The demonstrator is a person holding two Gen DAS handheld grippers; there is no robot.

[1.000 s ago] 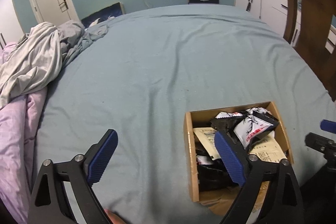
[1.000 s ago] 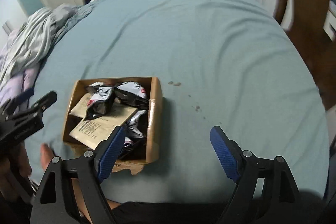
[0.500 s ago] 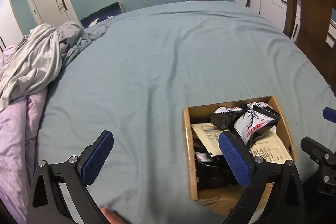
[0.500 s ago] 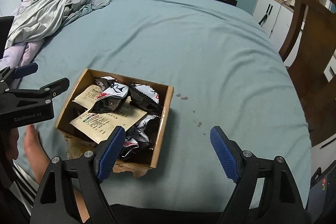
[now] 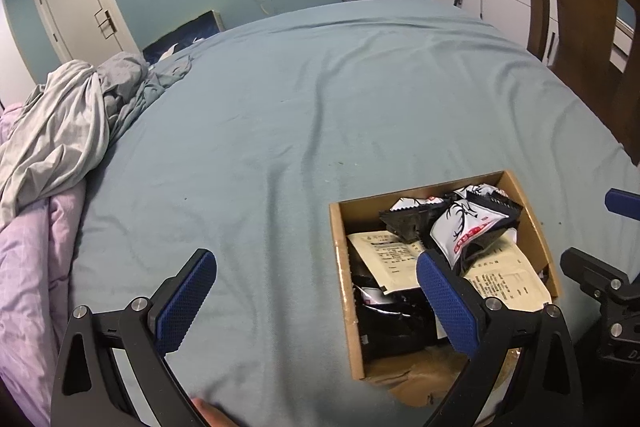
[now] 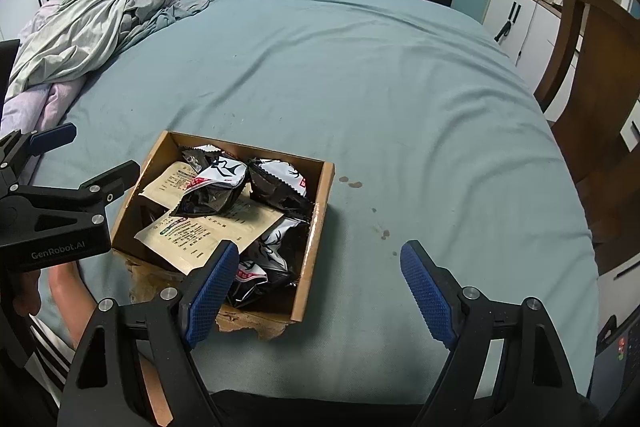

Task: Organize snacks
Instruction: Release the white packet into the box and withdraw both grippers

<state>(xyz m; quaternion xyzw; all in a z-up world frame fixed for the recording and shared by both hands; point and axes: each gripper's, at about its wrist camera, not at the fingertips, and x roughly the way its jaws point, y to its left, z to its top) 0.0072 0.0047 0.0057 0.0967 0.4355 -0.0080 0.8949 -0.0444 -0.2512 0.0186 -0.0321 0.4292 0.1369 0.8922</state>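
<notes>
Brown cardboard box of black-and-white snack packets sits on the blue bed, lower left of right view. Right gripper, jaws spread, empty, hangs nearer; left gripper likewise spread.

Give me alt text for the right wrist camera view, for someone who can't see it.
An open cardboard box of black-and-white snack packets and beige printed sachets sits on a blue-green bedsheet. The right gripper hangs open in the foreground, empty, with the left gripper at the left edge.
</notes>
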